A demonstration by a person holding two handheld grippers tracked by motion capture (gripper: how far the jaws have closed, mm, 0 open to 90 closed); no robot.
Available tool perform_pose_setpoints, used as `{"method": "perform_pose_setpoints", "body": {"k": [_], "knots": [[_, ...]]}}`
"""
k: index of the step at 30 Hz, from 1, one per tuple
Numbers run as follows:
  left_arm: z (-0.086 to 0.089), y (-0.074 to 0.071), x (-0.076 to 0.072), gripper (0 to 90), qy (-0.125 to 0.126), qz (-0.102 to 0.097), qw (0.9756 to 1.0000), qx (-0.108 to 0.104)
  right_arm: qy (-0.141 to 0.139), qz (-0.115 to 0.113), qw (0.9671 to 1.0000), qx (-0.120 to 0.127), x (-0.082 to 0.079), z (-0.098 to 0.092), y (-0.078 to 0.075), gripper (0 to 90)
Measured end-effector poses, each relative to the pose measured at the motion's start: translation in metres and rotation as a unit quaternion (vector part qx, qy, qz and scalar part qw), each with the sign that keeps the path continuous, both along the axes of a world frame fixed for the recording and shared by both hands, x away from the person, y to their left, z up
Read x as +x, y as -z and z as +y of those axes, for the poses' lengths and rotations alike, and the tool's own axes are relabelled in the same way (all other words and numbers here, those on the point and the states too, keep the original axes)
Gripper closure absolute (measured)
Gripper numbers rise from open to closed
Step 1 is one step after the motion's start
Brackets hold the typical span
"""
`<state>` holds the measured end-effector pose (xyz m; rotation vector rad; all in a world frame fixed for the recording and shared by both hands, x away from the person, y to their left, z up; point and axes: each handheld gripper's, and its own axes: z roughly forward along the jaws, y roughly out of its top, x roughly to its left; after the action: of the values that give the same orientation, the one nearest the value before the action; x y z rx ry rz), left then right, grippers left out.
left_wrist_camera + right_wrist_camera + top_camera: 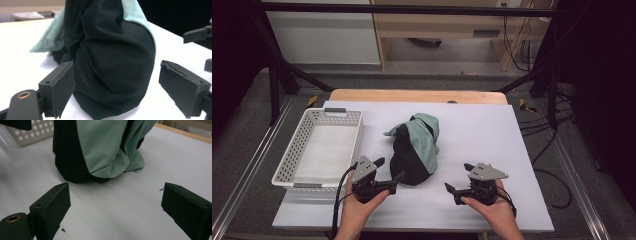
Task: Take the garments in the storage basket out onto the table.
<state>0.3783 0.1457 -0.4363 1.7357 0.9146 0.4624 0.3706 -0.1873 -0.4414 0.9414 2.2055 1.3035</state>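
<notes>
The left gripper [388, 169] in the high view has its jaws apart, and its front jaw tip is just at the near edge of the crumpled garment [414, 147], black and pale green, on the white board [492, 150]. The right gripper [459, 177] is also spread, a little away from the cloth. A white basket [319, 145] stands at the left.

In the left gripper view the black bulge [112, 67] sits between the wide jaws, not pressed.

In the right gripper view the garment [100, 150] lies ahead, beyond the open jaws.
</notes>
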Motion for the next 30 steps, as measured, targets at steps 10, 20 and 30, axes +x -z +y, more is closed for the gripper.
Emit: {"method": "perform_pose_setpoints", "body": {"k": [10, 20, 30], "knots": [[0.0, 0.006, -0.001, 9.6, -0.009, 0.004, 0.9999, 0.012, -0.039, 0.0, 0.997, -0.067, 0.022, 0.038, -0.01, 9.4], [0.001, 0.011, 0.0, 8.3, -0.011, 0.012, 0.9998, 0.014, -0.064, -0.005, 0.9965, -0.054, 0.049, 0.053, -0.031, 8.8], [0.003, 0.013, -0.006, 8.6, -0.009, 0.004, 0.9996, 0.027, -0.069, 0.003, 0.9969, -0.037, 0.044, 0.048, -0.018, 8.8]]}}
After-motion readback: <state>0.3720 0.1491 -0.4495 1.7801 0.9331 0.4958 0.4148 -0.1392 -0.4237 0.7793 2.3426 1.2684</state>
